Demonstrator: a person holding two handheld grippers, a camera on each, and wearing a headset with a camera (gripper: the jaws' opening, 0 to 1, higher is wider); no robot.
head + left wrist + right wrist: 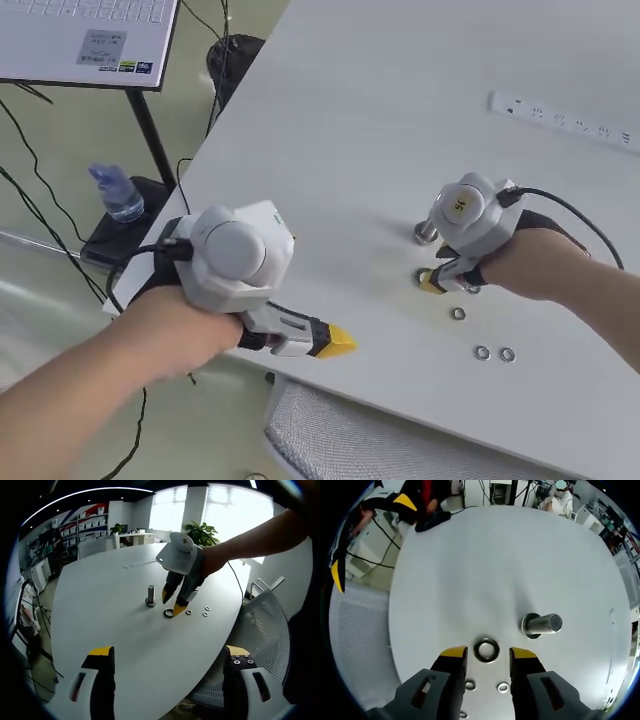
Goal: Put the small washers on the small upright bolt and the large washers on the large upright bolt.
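Right gripper view looks down along the right gripper (488, 653). Its jaws stand apart, and the large washer (477, 650) lies flat on the white table (470, 570) between the yellow tips, with a thin gap on each side (so it is not gripped). The upright bolt (542, 624) stands near the washer, to the right in that view. Three small washers (503, 687) lie loose on the table by the base of the jaws.

Left gripper view has the left gripper (169, 652) at the near edge of the table, well apart from the work, with its jaws spread wide. Ahead of it the right gripper points down over the large washer, with the bolt just to the left and the small washers to the right.

Head view shows a hand on each gripper, a power strip (565, 120) across the table, and a laptop (85, 40) and a water bottle (115, 192) off the table's left side.
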